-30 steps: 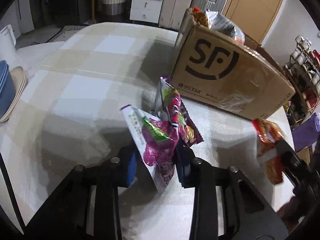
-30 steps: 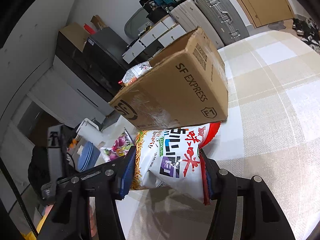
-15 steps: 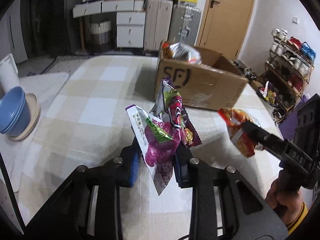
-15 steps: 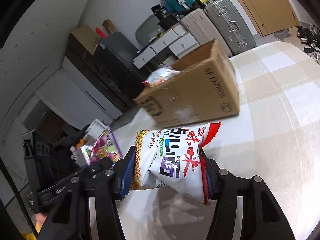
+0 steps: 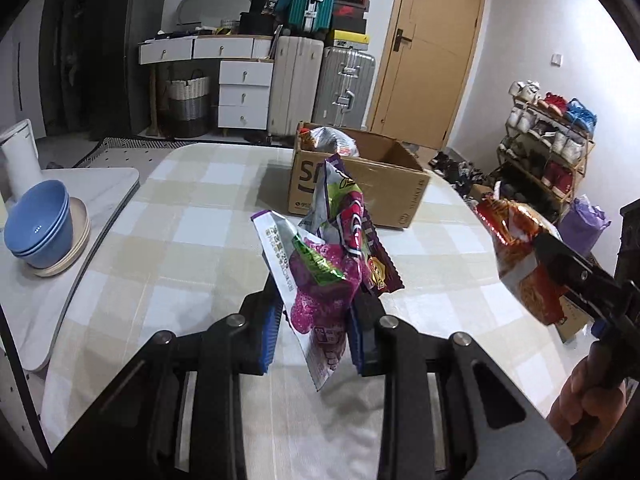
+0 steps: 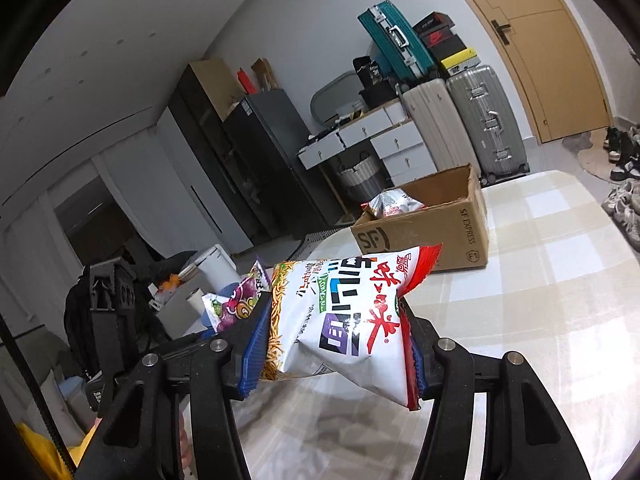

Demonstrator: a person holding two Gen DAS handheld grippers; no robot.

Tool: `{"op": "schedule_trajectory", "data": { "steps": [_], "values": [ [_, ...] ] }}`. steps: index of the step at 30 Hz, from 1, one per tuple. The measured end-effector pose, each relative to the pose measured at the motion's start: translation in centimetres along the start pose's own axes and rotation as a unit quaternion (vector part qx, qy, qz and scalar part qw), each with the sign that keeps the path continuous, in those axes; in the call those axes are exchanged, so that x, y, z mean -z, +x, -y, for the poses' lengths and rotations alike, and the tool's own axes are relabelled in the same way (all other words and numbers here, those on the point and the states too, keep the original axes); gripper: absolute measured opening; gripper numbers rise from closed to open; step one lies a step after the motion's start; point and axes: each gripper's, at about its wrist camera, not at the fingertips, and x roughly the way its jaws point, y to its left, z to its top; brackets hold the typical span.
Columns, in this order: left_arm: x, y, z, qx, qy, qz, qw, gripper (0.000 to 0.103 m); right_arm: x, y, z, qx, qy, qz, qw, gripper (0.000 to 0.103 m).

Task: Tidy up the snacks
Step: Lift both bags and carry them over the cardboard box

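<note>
My left gripper (image 5: 314,320) is shut on crumpled purple snack packets (image 5: 324,264), held above the checked table (image 5: 180,240). My right gripper (image 6: 332,344) is shut on a white and red noodle snack bag (image 6: 344,316); the same bag (image 5: 520,256) shows at the right of the left wrist view, with the person's hand (image 5: 584,404) below it. The open SF cardboard box (image 5: 360,188) stands at the table's far side, beyond both bags, with a snack bag (image 5: 328,140) poking out of it. In the right wrist view the box (image 6: 432,228) lies ahead and the purple packets (image 6: 236,304) show at left.
Blue bowls (image 5: 38,228) on a beige plate sit on a white side table at left. Drawers (image 5: 242,94), suitcases (image 5: 344,88) and a door (image 5: 432,52) line the far wall. A shoe rack (image 5: 548,152) stands right of the table.
Both grippers have risen and drawn back from the box with their bags still held. The box now looks smaller and farther, and its open top is visible.
</note>
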Motion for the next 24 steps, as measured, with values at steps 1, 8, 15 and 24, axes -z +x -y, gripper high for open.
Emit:
{"op": "schedule_trajectory", "data": {
  "steps": [1,8,15,24],
  "values": [
    [0.4,-0.5,0.1,0.005,0.000,0.002,1.0000,0.025,0.3,-0.4,-0.1,0.002,0.002,0.000,1.000,0.057],
    [2.0,-3.0,0.7,0.021,0.001,0.005,0.9998,0.025,1.8,-1.6,-0.5,0.014,0.006,-0.014,1.000,0.057],
    [2.3,-4.1,1.0,0.032,0.005,0.010,0.9994,0.025,1.9,-1.7,-0.8,0.019,0.001,-0.013,1.000,0.057],
    [0.8,-3.5,0.5,0.034,0.017,0.016,0.9991,0.025,-0.1,-0.6,-0.8,0.011,-0.009,-0.008,1.000,0.057]
  ]
}}
